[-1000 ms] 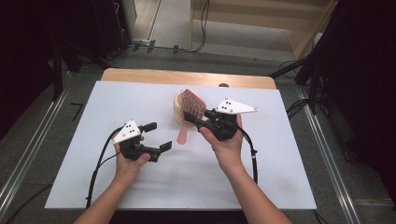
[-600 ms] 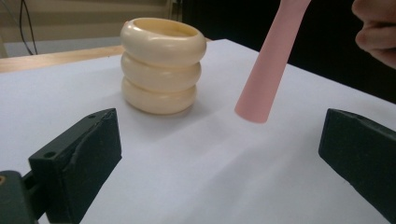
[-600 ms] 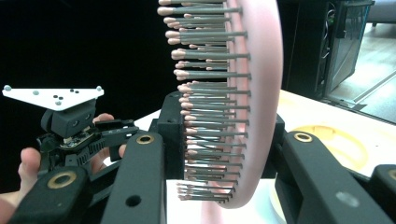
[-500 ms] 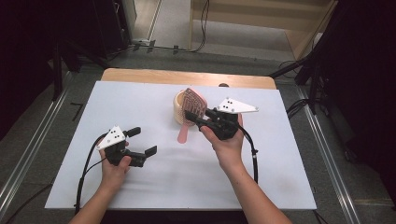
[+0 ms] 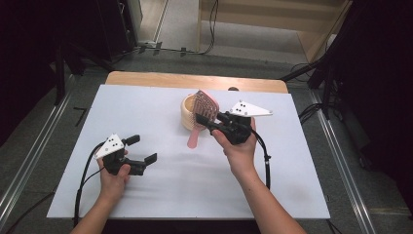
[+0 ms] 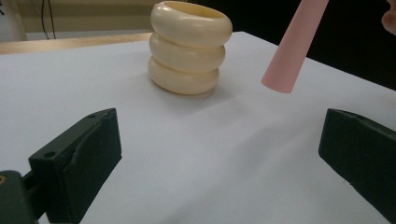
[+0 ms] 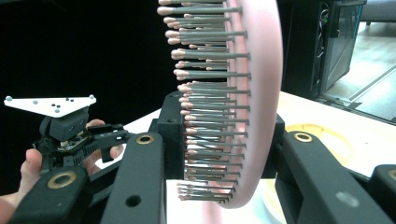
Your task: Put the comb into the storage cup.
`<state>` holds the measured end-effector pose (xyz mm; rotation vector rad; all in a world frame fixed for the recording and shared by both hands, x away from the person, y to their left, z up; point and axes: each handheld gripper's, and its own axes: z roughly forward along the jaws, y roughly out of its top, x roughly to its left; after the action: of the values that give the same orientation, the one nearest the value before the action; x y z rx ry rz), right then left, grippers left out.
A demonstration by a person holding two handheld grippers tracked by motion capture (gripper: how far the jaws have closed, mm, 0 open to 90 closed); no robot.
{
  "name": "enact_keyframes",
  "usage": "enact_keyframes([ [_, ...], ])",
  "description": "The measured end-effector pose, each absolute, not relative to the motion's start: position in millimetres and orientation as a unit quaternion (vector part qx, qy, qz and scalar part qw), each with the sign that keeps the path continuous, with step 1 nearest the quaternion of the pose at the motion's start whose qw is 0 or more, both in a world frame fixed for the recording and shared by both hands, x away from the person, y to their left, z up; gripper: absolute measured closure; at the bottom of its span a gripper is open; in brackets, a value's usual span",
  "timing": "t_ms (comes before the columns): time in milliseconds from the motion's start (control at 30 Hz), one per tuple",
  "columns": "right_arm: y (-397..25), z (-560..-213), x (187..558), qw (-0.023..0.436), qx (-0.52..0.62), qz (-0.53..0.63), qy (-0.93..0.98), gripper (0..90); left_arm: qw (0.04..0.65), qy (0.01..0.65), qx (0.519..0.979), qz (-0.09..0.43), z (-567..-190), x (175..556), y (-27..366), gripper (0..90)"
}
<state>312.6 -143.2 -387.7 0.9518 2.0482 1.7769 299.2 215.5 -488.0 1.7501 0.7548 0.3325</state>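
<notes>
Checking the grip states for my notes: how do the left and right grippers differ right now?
The left gripper has its jaws wide apart with nothing between them; the right gripper is shut on the pink hairbrush. The left sits low over the white table, apart from the cream holder; the right hovers beside that holder. Both are black, hand-held, and carry a grey plate.

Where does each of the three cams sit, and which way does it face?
High view: above the person's side of the table, facing forward and down; both forearms, left gripper, right gripper.
Left gripper view: low over the table, along its open fingers toward the cream ribbed holder.
Right gripper view: along its fingers clamped on the pink hairbrush; the left hand beyond.
Shared: brush and holder appear in all three.
</notes>
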Motion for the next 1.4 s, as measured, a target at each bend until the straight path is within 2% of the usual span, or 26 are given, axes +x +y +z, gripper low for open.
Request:
enact_keyframes([
  [367, -150.9, -390.4, 319.6, 0.136, 0.343, 0.609, 0.703, 62.0, 0.555, 0.325, 0.749, 0.158, -488.3, 298.4, 223.1, 0.0],
  [767, -155.6, -390.6, 330.2, 0.142, 0.354, 0.602, 0.702, 62.0, 0.564, 0.331, 0.742, 0.149, -490.9, 298.1, 229.0, 0.0],
  [1400, -148.9, -366.8, 345.1, 0.161, 0.342, 0.6, 0.705, 62.1, 0.561, 0.319, 0.749, 0.154, -492.8, 295.3, 223.8, 0.0],
])
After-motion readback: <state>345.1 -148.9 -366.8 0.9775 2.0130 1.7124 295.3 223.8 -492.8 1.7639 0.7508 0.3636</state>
